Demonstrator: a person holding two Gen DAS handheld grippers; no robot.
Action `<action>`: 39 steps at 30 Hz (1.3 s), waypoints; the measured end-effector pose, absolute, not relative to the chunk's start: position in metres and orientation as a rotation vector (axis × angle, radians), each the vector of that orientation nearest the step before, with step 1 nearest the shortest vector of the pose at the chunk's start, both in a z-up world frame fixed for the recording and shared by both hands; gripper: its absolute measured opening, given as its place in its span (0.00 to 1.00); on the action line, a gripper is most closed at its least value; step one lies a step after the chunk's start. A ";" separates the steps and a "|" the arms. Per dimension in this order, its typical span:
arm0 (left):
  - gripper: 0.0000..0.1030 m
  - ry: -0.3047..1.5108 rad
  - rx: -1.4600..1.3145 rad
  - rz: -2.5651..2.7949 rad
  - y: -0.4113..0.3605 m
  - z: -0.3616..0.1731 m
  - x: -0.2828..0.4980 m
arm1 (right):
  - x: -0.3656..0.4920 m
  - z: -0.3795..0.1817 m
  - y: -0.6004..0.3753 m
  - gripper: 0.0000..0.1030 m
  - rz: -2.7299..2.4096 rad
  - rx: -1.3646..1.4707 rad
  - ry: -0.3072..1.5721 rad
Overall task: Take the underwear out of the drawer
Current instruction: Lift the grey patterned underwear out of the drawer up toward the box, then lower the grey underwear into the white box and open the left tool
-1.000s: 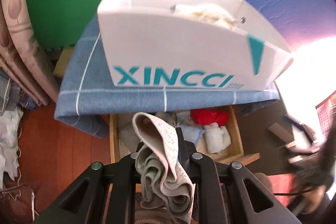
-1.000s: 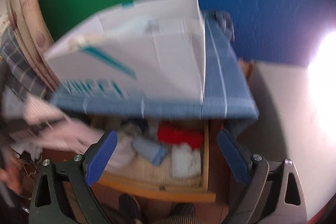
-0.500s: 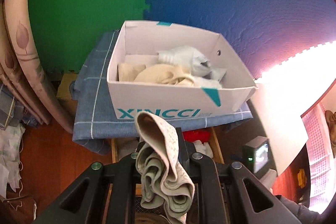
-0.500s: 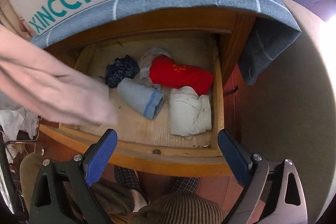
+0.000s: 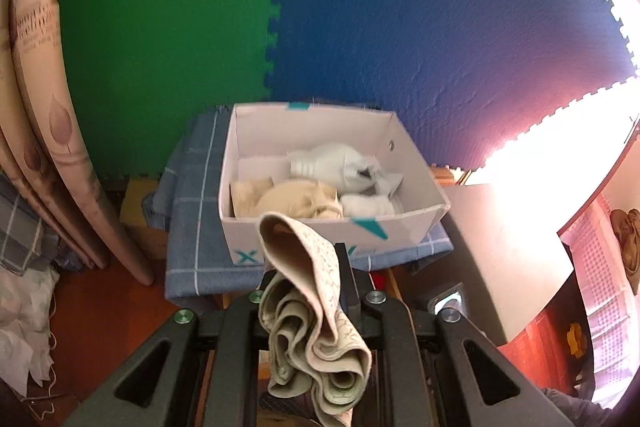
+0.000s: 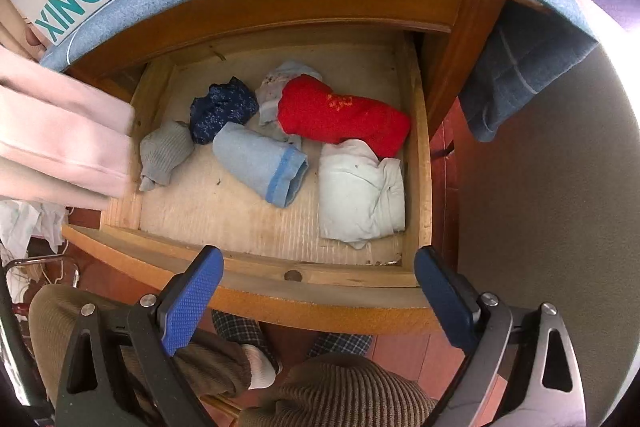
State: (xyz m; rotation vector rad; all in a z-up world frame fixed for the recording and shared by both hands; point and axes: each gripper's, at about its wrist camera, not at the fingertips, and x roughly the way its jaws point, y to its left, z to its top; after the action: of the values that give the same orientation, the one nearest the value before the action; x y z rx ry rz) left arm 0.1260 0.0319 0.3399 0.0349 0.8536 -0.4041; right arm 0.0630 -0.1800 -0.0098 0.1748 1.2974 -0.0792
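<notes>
Between the fingers of my left gripper hangs a folded beige and grey-green piece of underwear, pinched tight, its loose folds drooping below the grip. Straight ahead of it, lower down, a white shoebox sits on a blue checked cloth draped over a wooden cabinet. Inside the box lie a cream bundle and two white bundles, one behind and one to the right. Green and blue foam mats cover the wall behind, and tall patterned boards lean at the far left.

My right gripper is spread wide with nothing between its blue pads, hovering above the front rail of the open drawer. On the drawer floor, from left to right, lie a grey roll, a dark blue patterned roll, a light blue roll, a red roll and a pale white folded piece. The red roll rests partly over another pale garment behind it. At the left edge, pink fabric cuts across the drawer's left wall. Overhead, the shoebox reads XINCCI VOGUE SHOES.
</notes>
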 end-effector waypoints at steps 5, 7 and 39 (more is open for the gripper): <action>0.15 0.791 0.035 -0.411 0.039 0.387 0.121 | 0.063 -0.010 -0.179 0.93 -0.076 0.169 1.300; 0.15 0.762 0.034 -0.408 0.042 0.407 0.121 | 0.063 -0.011 -0.179 0.93 -0.074 0.173 1.302; 0.15 0.542 0.128 -0.355 -0.025 0.476 0.229 | 0.059 -0.010 -0.191 0.93 -0.049 0.301 1.275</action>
State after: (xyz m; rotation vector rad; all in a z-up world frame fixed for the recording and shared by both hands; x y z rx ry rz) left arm 0.2292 -0.0248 0.4757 0.1284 0.5423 -0.3546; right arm 0.0589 -0.1909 -0.0096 0.3015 1.2751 -0.0493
